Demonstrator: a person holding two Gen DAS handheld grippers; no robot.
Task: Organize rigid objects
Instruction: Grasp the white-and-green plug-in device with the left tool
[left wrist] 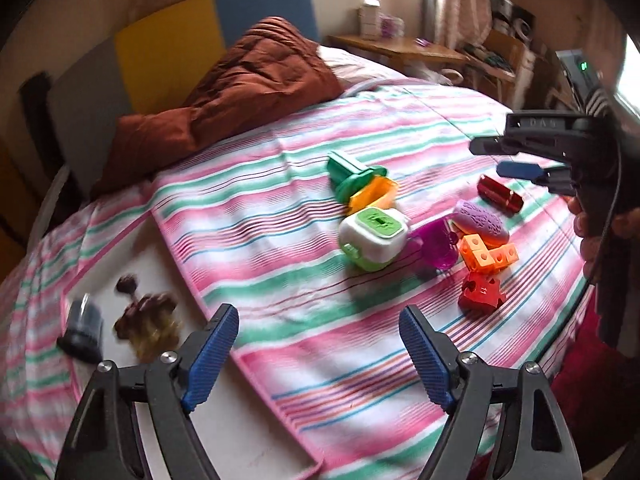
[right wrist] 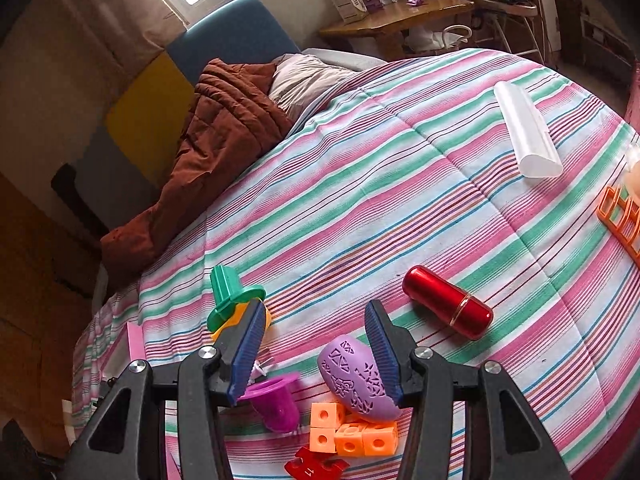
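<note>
Toys lie scattered on the striped bedspread [left wrist: 280, 216], and the step in hand looks like reaching in for the next one to sort. The left gripper [left wrist: 319, 354] hangs above the cloth with its jaws spread wide and nothing between them; the white-and-green cube [left wrist: 370, 240] sits at about one o'clock from it, well apart. The right gripper [right wrist: 314, 354] has its jaws partly open, and the purple patterned egg [right wrist: 354, 380] lies just by its right finger, though I cannot tell whether the pad touches it. Around the egg cluster a magenta cup [right wrist: 278, 404], orange linked blocks [right wrist: 352, 436] and a red puzzle piece [right wrist: 314, 468]; the red cylinder [right wrist: 448, 302] lies at two o'clock, apart.

Next, I judge, the right jaws must straddle the egg squarely without nudging the blocks it leans on.

Blur smears the dark objects [left wrist: 144, 320] at nine o'clock of the left gripper, on a pale board; what they are is unclear. An orange frame [right wrist: 622, 220] is cut off at the right edge. No sorting bin shows.
</note>
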